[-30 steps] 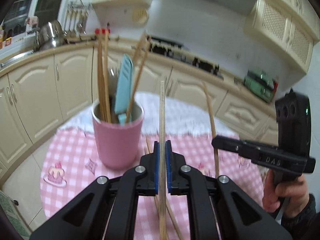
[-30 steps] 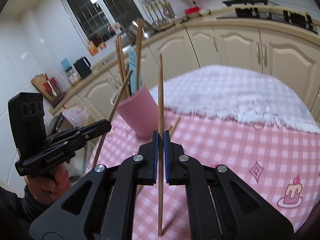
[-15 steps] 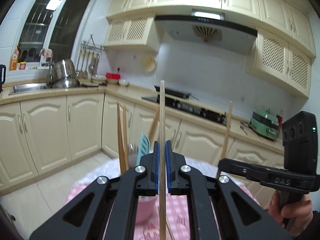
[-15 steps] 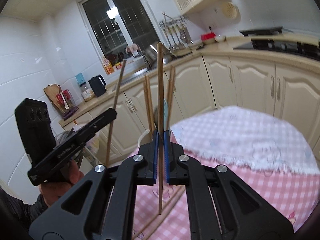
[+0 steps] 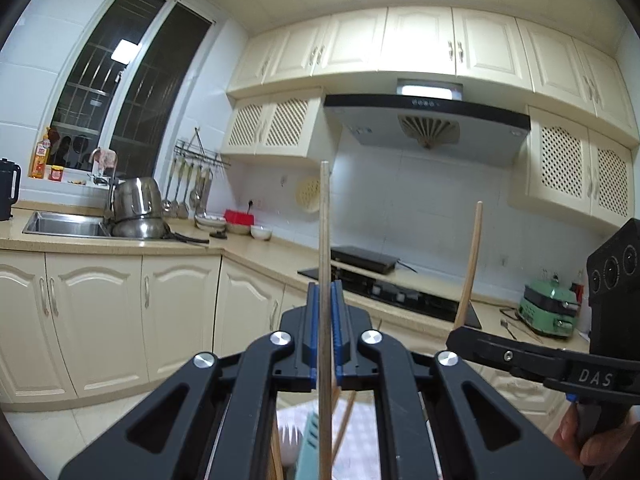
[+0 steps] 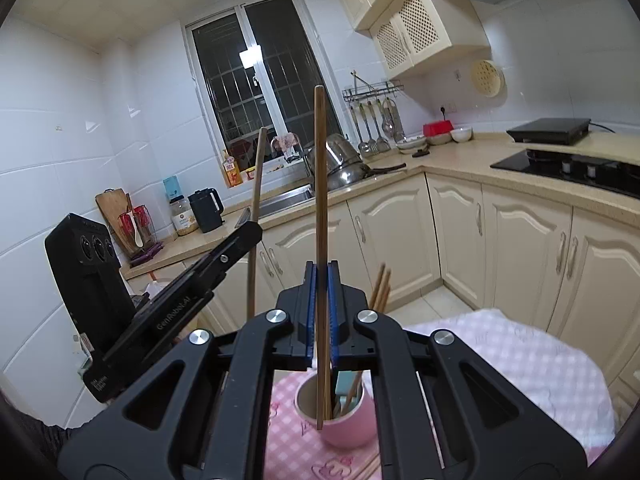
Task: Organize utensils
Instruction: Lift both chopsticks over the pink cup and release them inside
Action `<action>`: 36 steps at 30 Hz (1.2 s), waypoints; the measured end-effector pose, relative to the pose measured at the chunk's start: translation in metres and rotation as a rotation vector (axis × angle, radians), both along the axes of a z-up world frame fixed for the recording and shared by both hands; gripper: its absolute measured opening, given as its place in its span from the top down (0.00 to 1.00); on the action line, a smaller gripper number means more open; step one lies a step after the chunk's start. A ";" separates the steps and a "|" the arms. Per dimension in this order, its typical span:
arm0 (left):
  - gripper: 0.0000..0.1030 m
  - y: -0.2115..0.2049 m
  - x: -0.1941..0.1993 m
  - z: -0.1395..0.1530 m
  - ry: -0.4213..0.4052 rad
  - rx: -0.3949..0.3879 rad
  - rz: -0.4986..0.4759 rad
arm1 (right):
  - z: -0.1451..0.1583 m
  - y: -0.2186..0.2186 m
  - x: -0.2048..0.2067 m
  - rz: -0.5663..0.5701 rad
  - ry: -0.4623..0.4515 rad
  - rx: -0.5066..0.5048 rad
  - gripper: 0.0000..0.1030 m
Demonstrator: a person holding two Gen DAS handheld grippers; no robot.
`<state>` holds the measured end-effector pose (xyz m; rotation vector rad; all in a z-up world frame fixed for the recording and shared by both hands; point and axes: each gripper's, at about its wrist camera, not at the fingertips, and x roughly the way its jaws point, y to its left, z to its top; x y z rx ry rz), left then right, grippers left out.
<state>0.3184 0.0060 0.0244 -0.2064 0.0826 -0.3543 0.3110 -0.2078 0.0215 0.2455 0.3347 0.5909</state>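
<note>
The left gripper (image 5: 325, 340) is clamped on a pale wooden chopstick (image 5: 325, 248) that stands upright between its blue pads, rising well above the jaws and running down past the bottom of the left wrist view. The right gripper (image 6: 321, 314) is likewise closed on a darker chopstick (image 6: 320, 184), also upright — its lower end hangs over the mouth of the pink cup (image 6: 344, 420), though whether it is inside cannot be told.

The cup stands on a round table covered with a pink checked cloth (image 6: 520, 360), and already holds several wooden chopsticks (image 6: 380, 284) and a light blue utensil (image 6: 345, 386). More chopsticks lie on the cloth just in front of the cup, near the bottom edge.

In the right wrist view the left gripper shows at the left with its chopstick tilted slightly; in the left wrist view the right gripper shows at the far right, held by a hand (image 5: 596, 440).

Behind are cream cabinets (image 6: 520, 248), a sink (image 5: 64, 224) with steel pots (image 5: 136, 208), a hob (image 5: 380, 288) and a range hood (image 5: 424, 120).
</note>
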 end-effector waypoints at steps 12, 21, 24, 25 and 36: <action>0.95 -0.004 0.030 -0.029 0.027 0.002 0.016 | -0.009 0.019 0.023 0.008 0.010 -0.048 0.94; 0.95 -0.002 0.041 -0.058 0.079 0.009 0.030 | -0.035 0.026 0.038 0.009 0.076 -0.068 0.94; 0.95 0.001 0.042 -0.063 0.084 0.005 0.035 | -0.039 0.028 0.040 0.006 0.088 -0.072 0.94; 0.95 0.002 0.042 -0.064 0.085 0.006 0.037 | -0.039 0.028 0.040 0.006 0.091 -0.072 0.94; 0.80 0.007 0.036 -0.069 0.101 0.031 0.038 | -0.046 0.030 0.041 -0.004 0.134 -0.090 0.90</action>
